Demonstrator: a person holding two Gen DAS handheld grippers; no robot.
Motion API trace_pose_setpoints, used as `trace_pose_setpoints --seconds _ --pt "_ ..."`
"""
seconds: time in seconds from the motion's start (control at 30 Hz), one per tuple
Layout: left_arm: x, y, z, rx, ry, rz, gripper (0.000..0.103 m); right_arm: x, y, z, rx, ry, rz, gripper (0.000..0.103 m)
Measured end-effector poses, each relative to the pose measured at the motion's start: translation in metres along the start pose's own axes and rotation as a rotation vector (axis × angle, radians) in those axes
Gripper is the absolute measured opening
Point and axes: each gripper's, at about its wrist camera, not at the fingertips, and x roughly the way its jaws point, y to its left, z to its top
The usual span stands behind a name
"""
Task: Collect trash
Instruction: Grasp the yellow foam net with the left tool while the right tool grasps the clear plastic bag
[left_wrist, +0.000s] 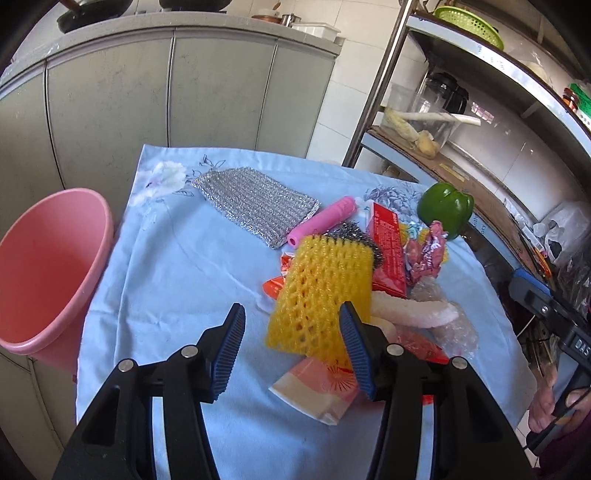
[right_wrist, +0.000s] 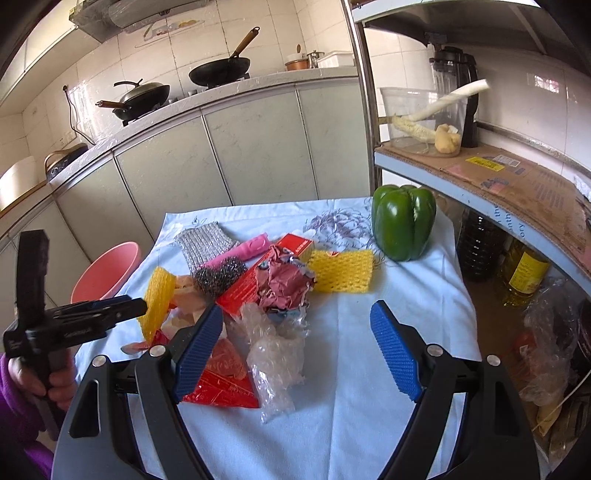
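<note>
A heap of trash lies on the blue cloth (left_wrist: 166, 280): a yellow foam net (left_wrist: 325, 291), red wrappers (left_wrist: 388, 247), a crumpled foil wrapper (right_wrist: 284, 284), clear plastic film (right_wrist: 277, 354) and a second yellow net (right_wrist: 341, 271). My left gripper (left_wrist: 291, 325) is open, its right finger (left_wrist: 354, 347) over the near yellow net, gripping nothing. My right gripper (right_wrist: 297, 332) is open above the cloth, the plastic film just inside its left finger (right_wrist: 199, 347). The pink bin (left_wrist: 48, 266) stands left of the table.
A silver scouring cloth (left_wrist: 255, 203), a pink roll (left_wrist: 321, 221) and a steel wool ball (right_wrist: 219, 275) lie behind the heap. A green pepper (right_wrist: 402, 221) stands at the far right. A metal shelf rack (right_wrist: 480, 177) borders the table's right side; kitchen cabinets (left_wrist: 166, 96) stand behind.
</note>
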Motion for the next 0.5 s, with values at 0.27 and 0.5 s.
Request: trace_pose_setpoints --seconds 0.27,0.5 --pt "0.014 -0.002 -0.002 -0.002 0.033 -0.065 0.016 0.005 0.000 -0.004 -0.004 0.021 0.010 0.081" --pt "-0.005 -0.002 -0.005 0.001 -0.017 -0.077 0.007 0.011 0.005 -0.011 -0.010 0.055 0.029 0.077"
